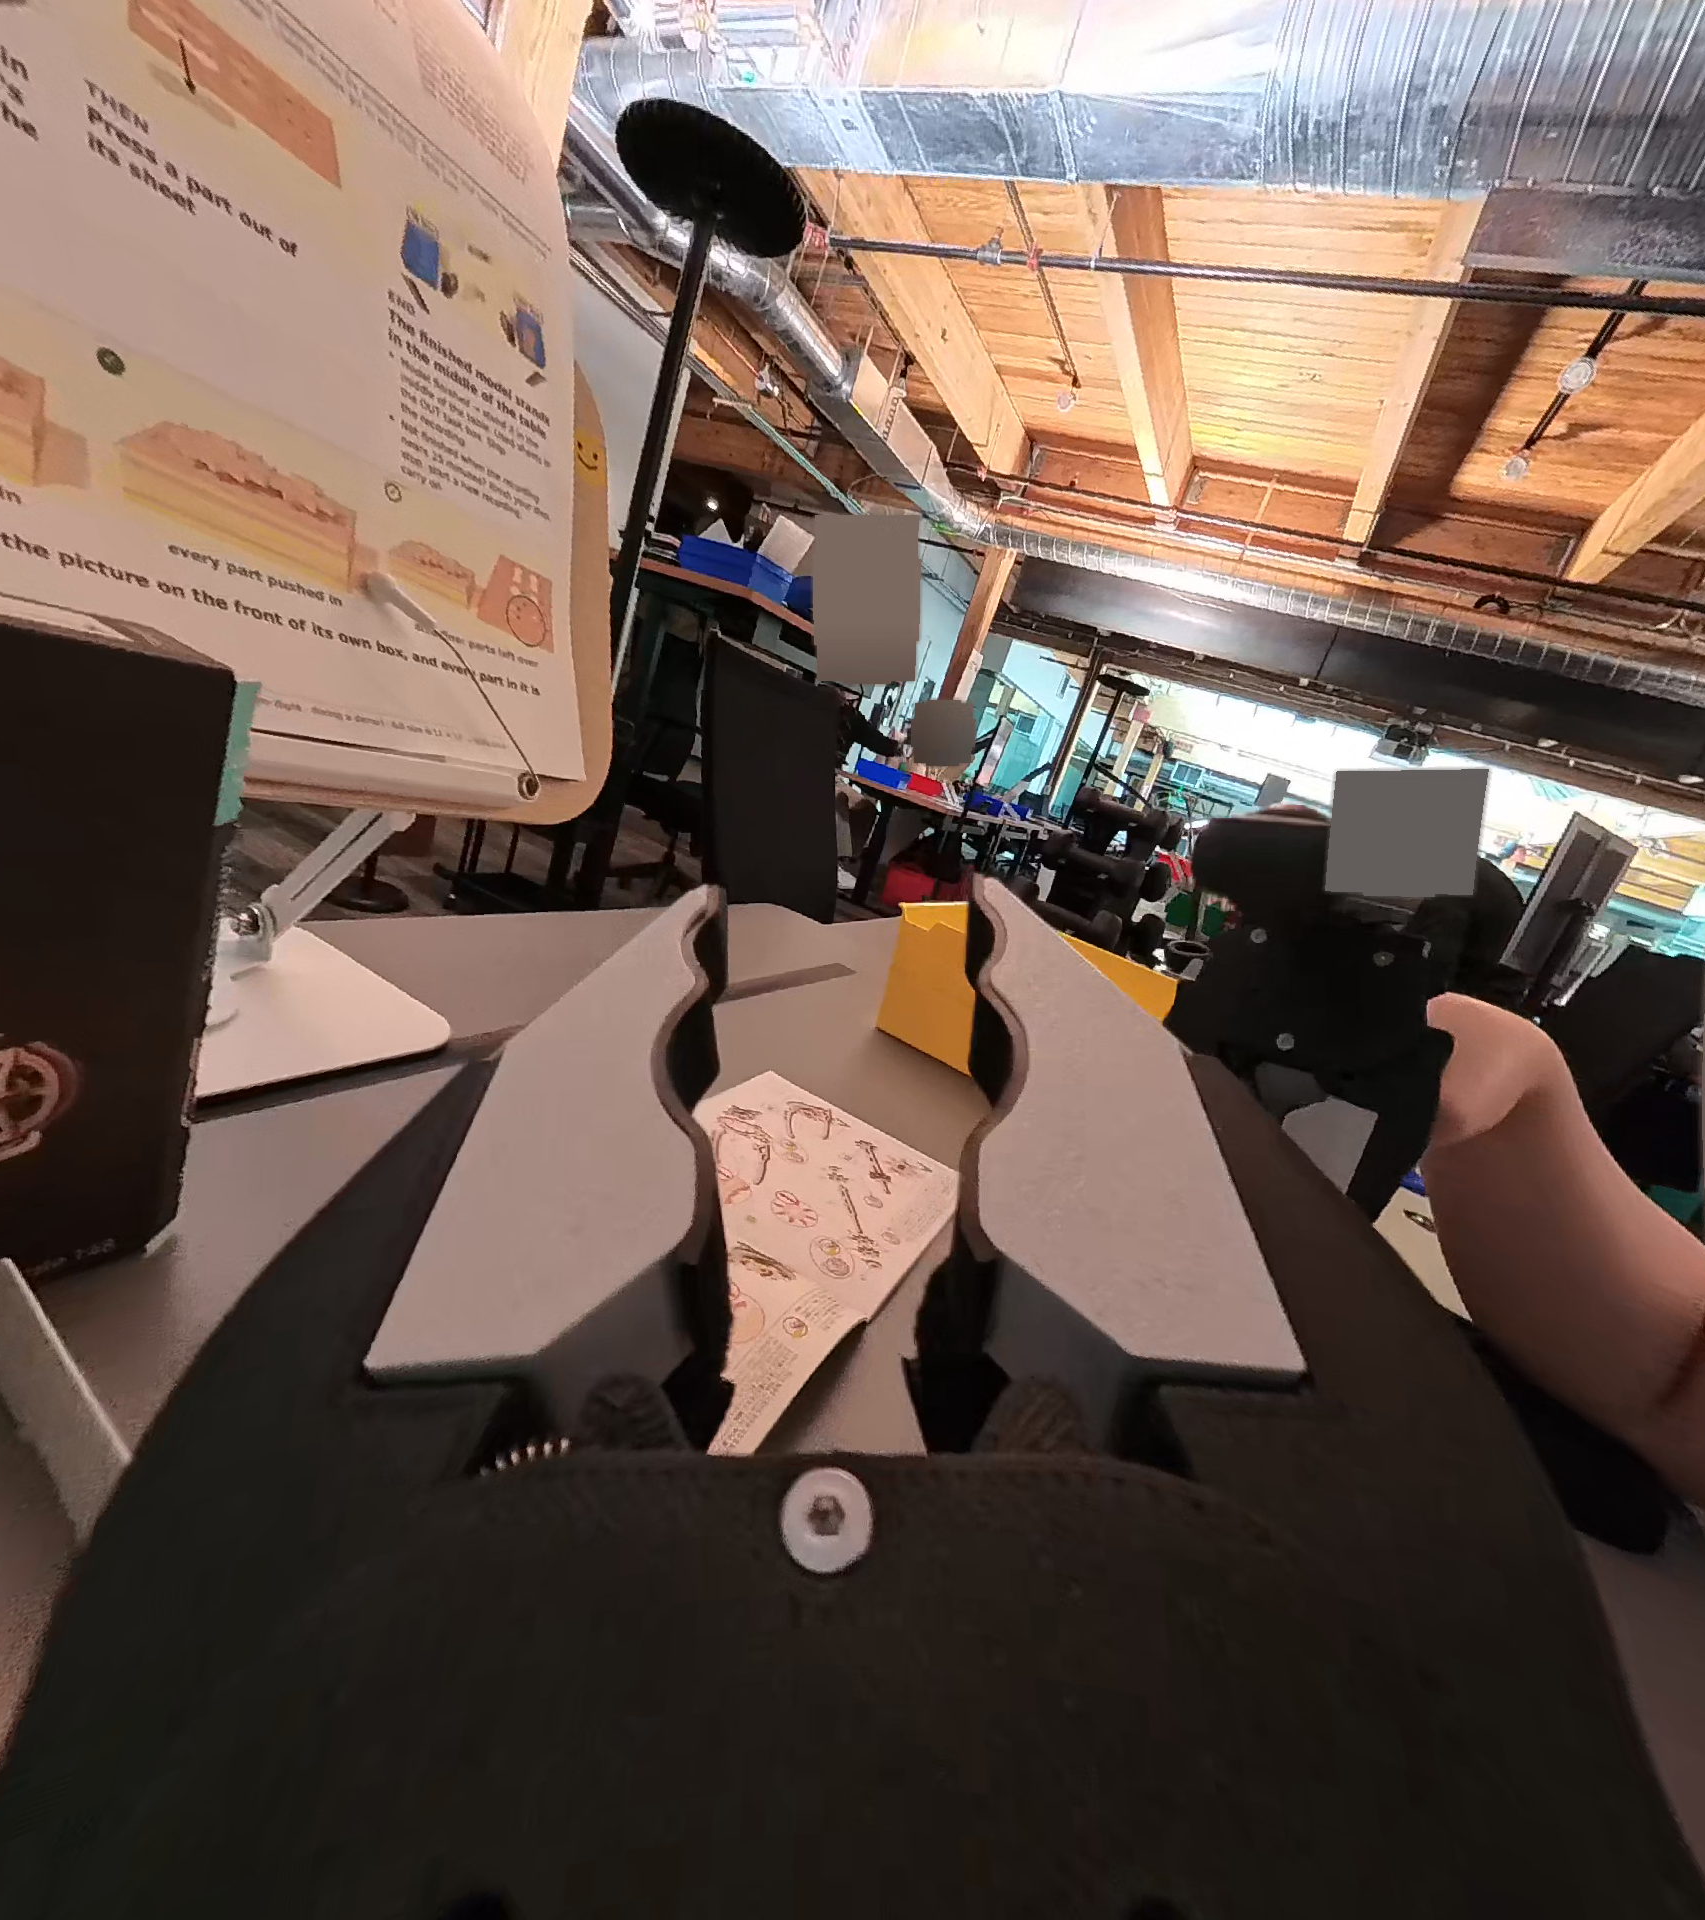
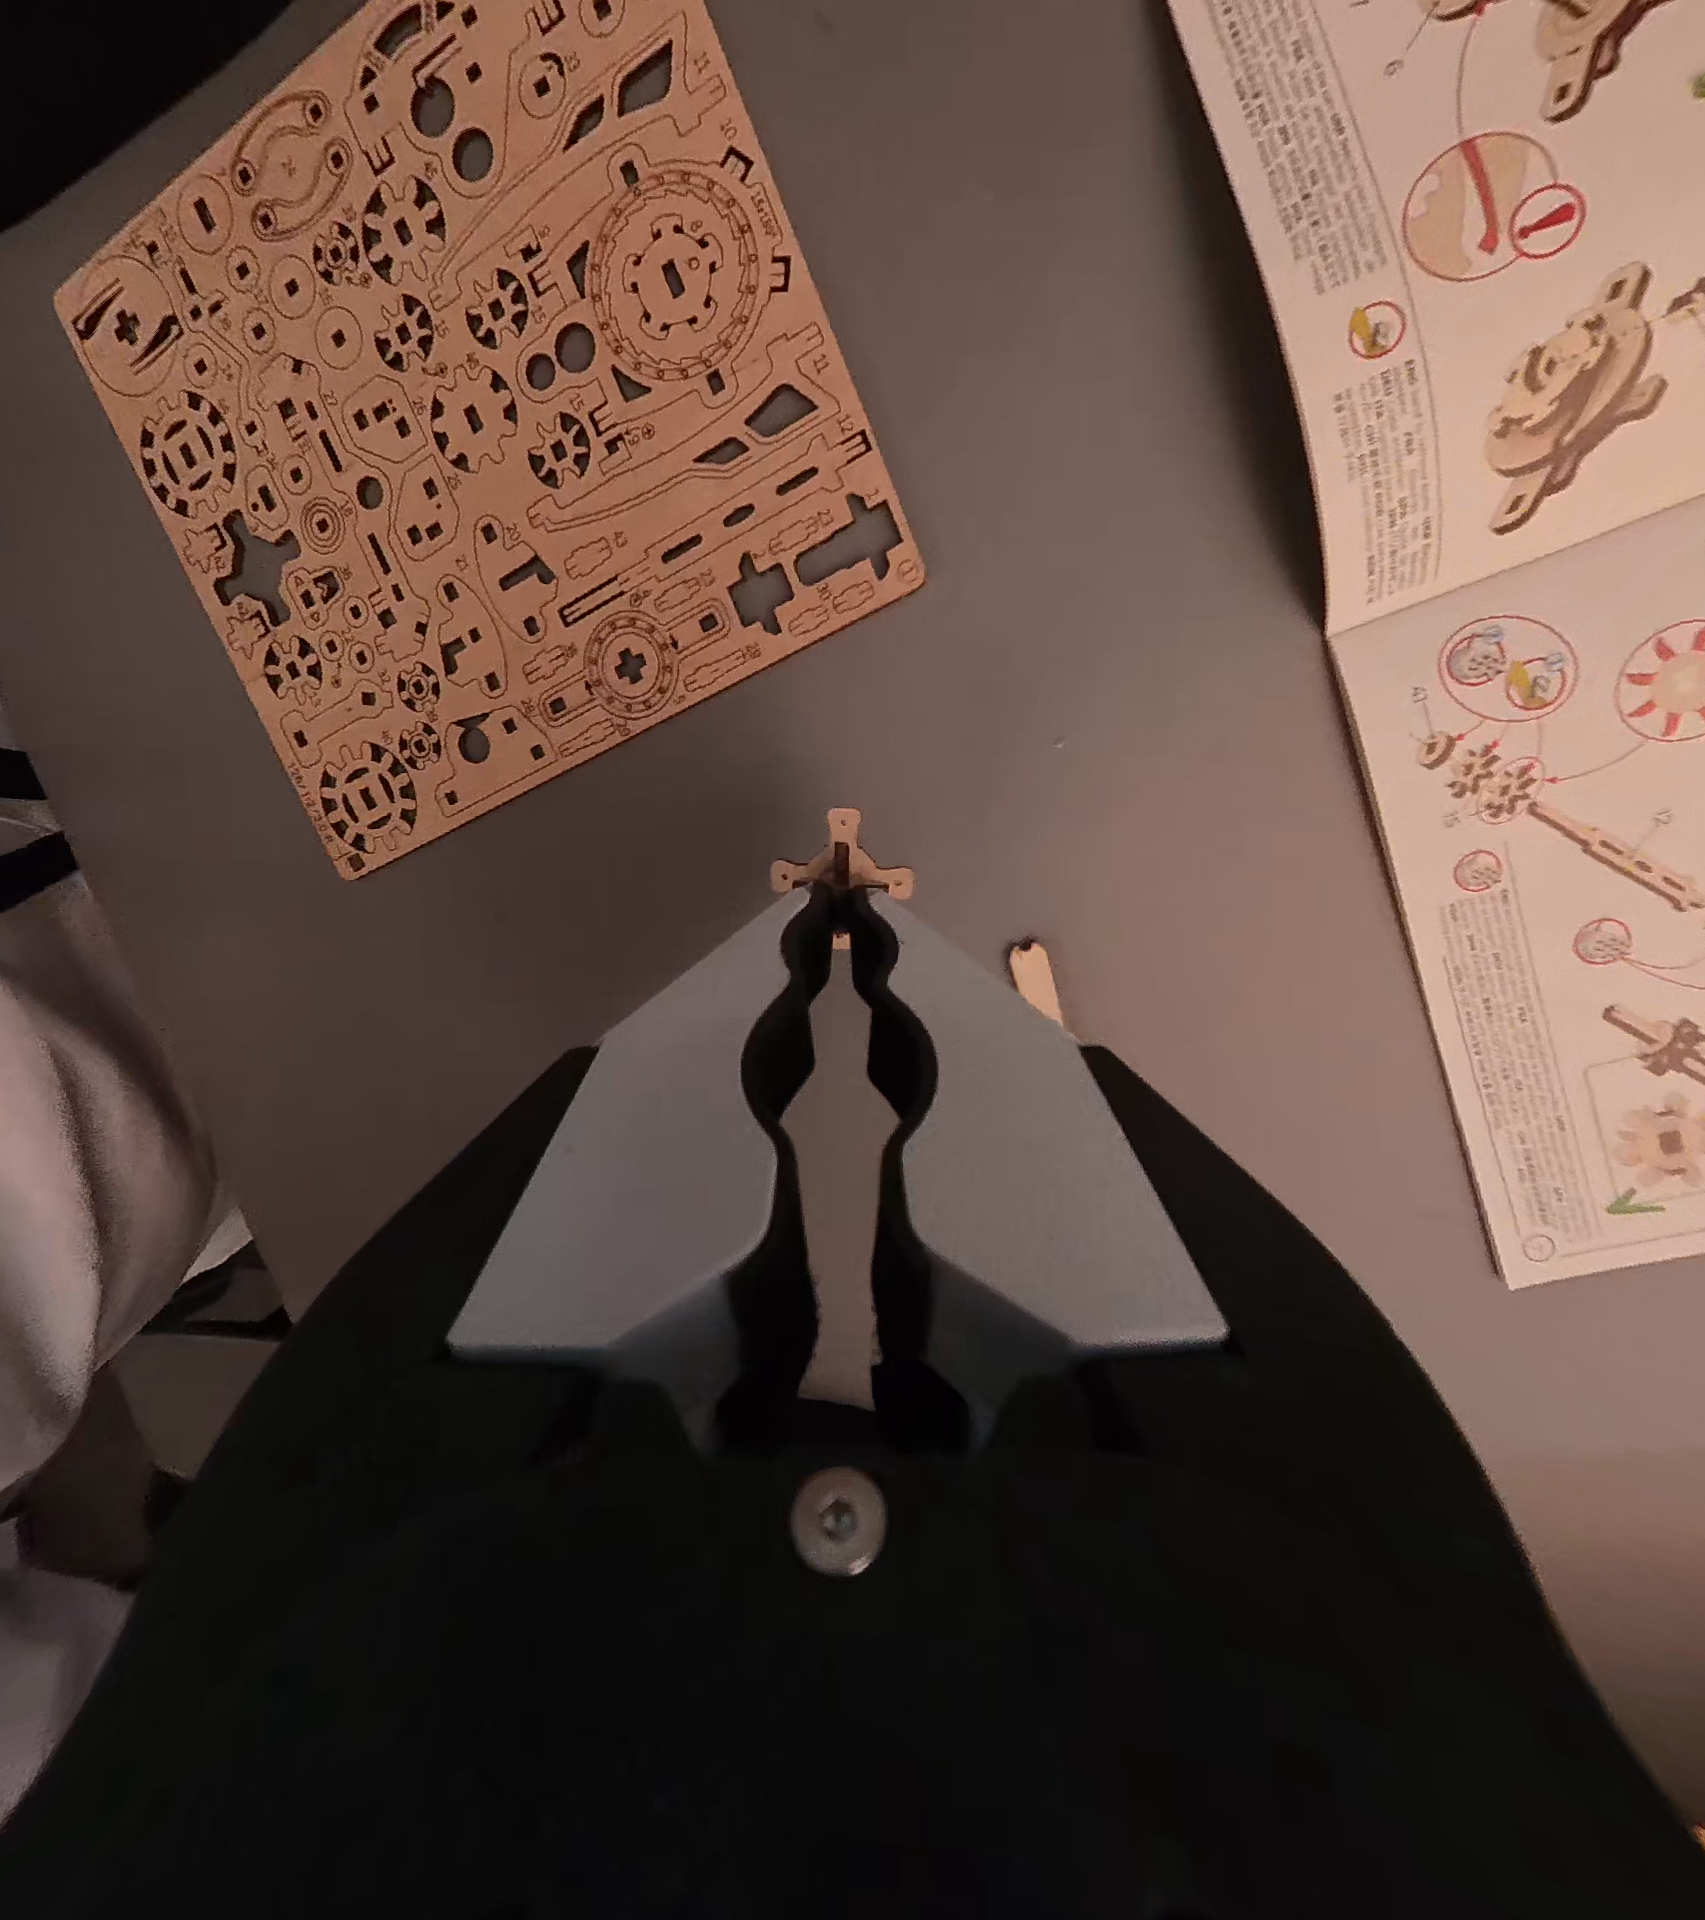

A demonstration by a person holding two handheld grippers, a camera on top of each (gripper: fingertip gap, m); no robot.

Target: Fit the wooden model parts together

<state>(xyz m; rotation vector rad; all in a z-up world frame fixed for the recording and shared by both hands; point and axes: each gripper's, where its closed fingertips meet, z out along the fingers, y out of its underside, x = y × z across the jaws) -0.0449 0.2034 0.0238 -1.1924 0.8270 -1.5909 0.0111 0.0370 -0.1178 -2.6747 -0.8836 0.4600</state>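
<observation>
In the right wrist view my right gripper (image 2: 840,914) is shut on a small wooden cross-shaped part (image 2: 841,871) with a thin piece slotted through it, held above the grey table (image 2: 1087,520). A laser-cut wooden parts sheet (image 2: 484,416) with several pieces punched out lies flat to the upper left. A small wooden stick (image 2: 1035,977) lies on the table just right of the fingers. In the left wrist view my left gripper (image 1: 848,935) is open and empty, raised over the table above the instruction booklet (image 1: 827,1226).
The open instruction booklet (image 2: 1575,644) lies at the right. In the left wrist view a dark kit box (image 1: 37,935) stands left, a white tray (image 1: 17,1382) in front of it, an instruction poster on a white stand (image 1: 328,1018) behind, and a yellow bin (image 1: 941,987) behind the fingers. A person's hand (image 1: 1554,1195) is at right. Tip to tip, the grippers are about 20 cm apart.
</observation>
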